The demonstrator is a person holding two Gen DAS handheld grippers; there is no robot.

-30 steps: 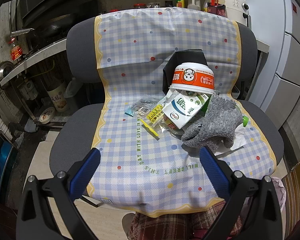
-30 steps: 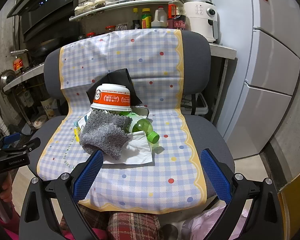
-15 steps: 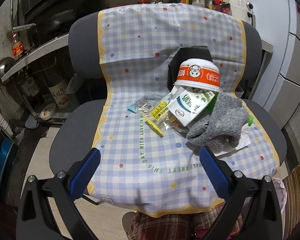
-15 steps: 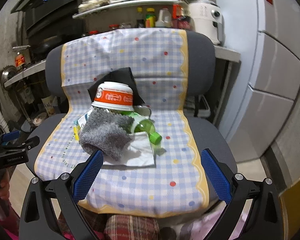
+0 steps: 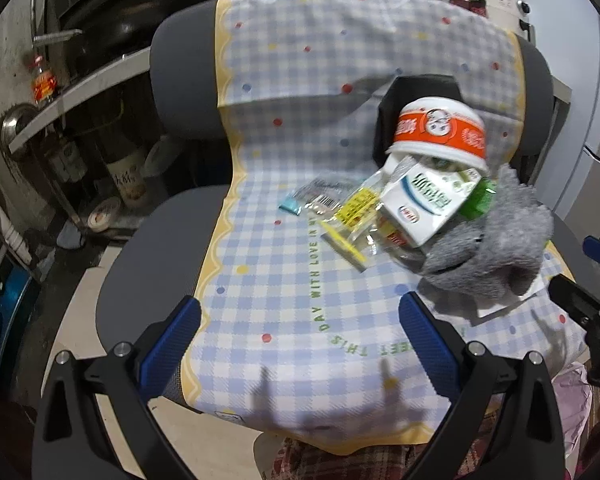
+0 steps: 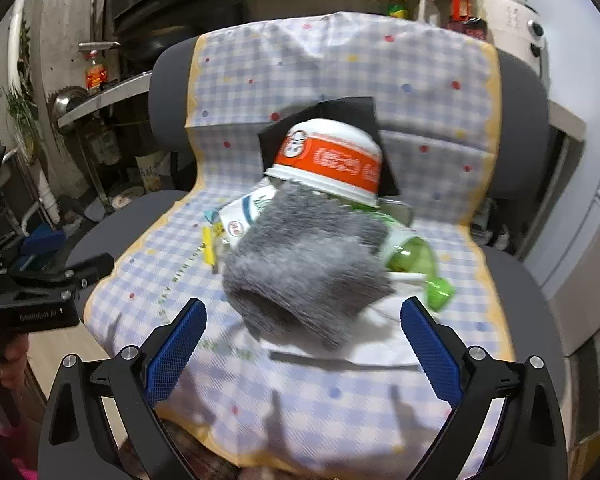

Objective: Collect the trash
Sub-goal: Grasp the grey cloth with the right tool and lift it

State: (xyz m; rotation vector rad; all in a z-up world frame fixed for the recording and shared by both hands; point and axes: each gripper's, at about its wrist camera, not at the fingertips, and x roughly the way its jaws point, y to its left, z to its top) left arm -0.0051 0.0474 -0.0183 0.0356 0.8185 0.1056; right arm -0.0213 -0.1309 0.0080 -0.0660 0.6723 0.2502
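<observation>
A pile of trash lies on a chair seat under a checked cloth. An upturned orange-and-white noodle cup tops the pile. Below it lie a white milk carton, clear plastic wrappers, a green bottle and a white paper sheet. A grey fuzzy sock drapes over the front. My left gripper is open above the seat's front left, nothing between its fingers. My right gripper is open just before the sock.
The grey chair has its back and arms around the pile. Cluttered kitchen shelves stand to the left, bottles on a shelf behind, a white fridge at right. A plaid fabric lies below the seat's front edge.
Both grippers have moved closer to the chair, so the pile looks larger. The right gripper now faces the sock directly. Both stayed open.
</observation>
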